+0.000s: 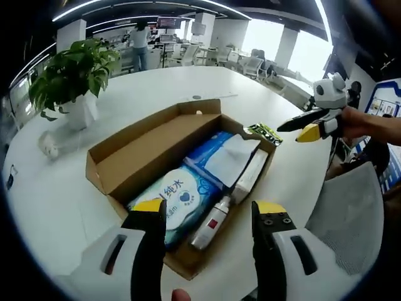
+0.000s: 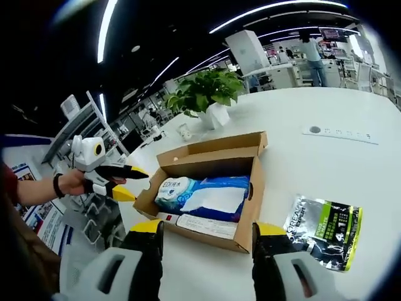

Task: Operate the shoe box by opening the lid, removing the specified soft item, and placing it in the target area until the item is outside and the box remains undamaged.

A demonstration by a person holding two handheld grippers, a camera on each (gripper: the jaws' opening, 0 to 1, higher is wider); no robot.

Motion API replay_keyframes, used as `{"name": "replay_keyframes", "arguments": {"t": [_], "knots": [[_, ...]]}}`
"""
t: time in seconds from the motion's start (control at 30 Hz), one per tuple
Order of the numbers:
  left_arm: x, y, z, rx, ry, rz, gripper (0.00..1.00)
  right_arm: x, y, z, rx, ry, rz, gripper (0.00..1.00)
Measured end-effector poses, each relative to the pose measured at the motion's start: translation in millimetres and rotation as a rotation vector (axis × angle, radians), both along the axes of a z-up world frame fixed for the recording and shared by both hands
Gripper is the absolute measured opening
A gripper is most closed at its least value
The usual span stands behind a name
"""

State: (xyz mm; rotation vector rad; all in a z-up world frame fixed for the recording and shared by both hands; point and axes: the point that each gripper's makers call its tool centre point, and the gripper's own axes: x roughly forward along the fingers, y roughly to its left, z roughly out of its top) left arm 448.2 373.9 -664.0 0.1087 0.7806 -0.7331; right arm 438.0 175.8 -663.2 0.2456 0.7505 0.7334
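Left gripper view: shoe box [image 1: 128, 160] sits open on the white table [image 1: 50, 207], long axis running diagonally away, lid flap folded back toward the potted plant [image 1: 72, 75]. Left gripper [image 1: 208, 210] hovers low at the near end, jaws spread, empty; right gripper [image 1: 305, 127] is off the far corner, jaws slightly parted, empty. Blue-white wipes pack [image 1: 182, 197] lies inside beside a spray bottle [image 1: 210, 224]; green-black pouch [image 2: 324, 231] lies on the table beside the box.

Your cardboard shoe box [image 1: 135, 157] is lying open on the worktop [image 1: 56, 207], lid folded back, blue wet-wipes pack [image 1: 178, 200] resting inside.
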Motion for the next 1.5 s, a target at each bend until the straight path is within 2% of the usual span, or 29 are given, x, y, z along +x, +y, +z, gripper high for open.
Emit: {"name": "replay_keyframes", "arguments": {"t": [0.27,0.43,0.6,0.7,0.9,1.0,1.13,1.33,1.5], "knots": [[3.5,-5.0,0.4,-0.002,-0.005,-0.005,0.55,10.2,26.1,6.5,-0.001,-0.007,0.039,0.55],[6.2,-2.3,-1.3,0.016,-0.008,-0.012,0.55,16.6,42.9,9.6,-0.052,-0.033,0.114,0.55],[5.7,5.1,-5.4,0.066,-0.01,-0.035,0.55,21.3,59.9,7.2,-0.107,-0.047,0.194,0.54],[8.5,13.9,-13.4,0.123,-0.013,-0.061,0.55,24.4,70.4,4.7,-0.136,-0.055,0.239,0.54],[12.9,29.1,-22.1,0.171,0.015,-0.088,0.55,32.0,93.3,1.4,-0.213,-0.091,0.356,0.54],[14.3,36.9,-27.2,0.248,0.011,-0.134,0.56,39.2,107.5,1.7,-0.224,-0.095,0.393,0.55],[17.8,37.8,-34.2,0.297,0.011,-0.191,0.56,46.7,122.7,-4.0,-0.293,-0.122,0.485,0.55],[25.6,33.1,-41.8,0.317,0.023,-0.237,0.57,54.1,144.3,-13.1,-0.286,-0.103,0.53,0.55],[32.1,31.3,-52.3,0.355,0.028,-0.297,0.57,55.2,155.0,-29.5,-0.337,-0.092,0.613,0.56]]}}
